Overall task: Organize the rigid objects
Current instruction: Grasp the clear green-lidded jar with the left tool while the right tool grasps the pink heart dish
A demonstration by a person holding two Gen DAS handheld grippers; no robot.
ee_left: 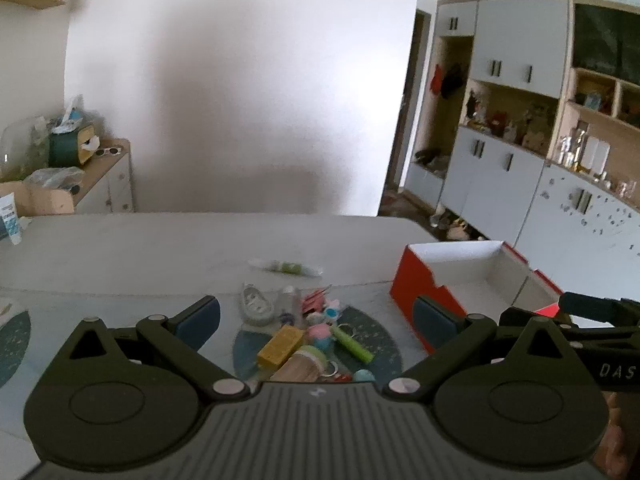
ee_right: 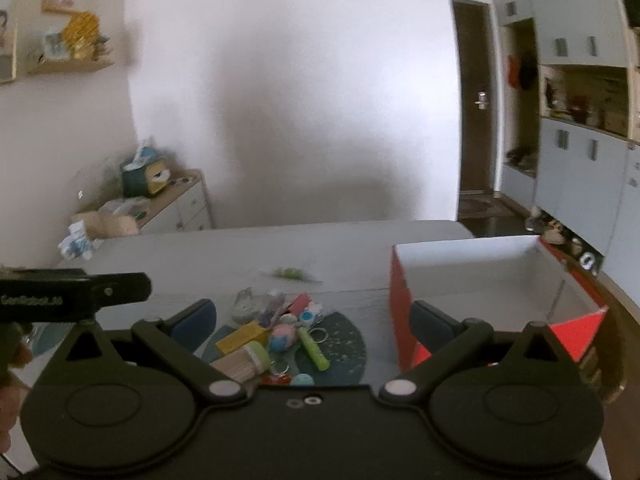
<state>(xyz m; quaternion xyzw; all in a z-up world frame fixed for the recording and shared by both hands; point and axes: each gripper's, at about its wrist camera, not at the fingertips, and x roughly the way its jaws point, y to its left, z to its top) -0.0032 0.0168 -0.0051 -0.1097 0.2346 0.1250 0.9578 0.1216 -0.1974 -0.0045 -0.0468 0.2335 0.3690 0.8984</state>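
A pile of small items lies on a dark round mat (ee_left: 380, 344) (ee_right: 344, 344) on the table: a yellow block (ee_left: 280, 346) (ee_right: 240, 338), a green marker (ee_left: 352, 344) (ee_right: 314, 350), a pink and blue ball (ee_left: 320, 336) (ee_right: 282, 338), a wooden-stick jar with a green lid (ee_left: 302, 364) (ee_right: 244, 362), a small grey shoe (ee_left: 256, 306) (ee_right: 244, 304) and key rings. An open red box (ee_left: 416, 292) (ee_right: 402, 300) with a white inside stands to the right. My left gripper (ee_left: 316, 316) and right gripper (ee_right: 314, 316) both hover open above the pile, holding nothing.
A small wrapped green item (ee_left: 286, 267) (ee_right: 292, 273) lies farther back on the table. A white tube (ee_left: 10, 218) stands at the table's far left. A low drawer unit (ee_right: 180, 204) with clutter lines the wall; white cupboards (ee_left: 516, 44) fill the right side.
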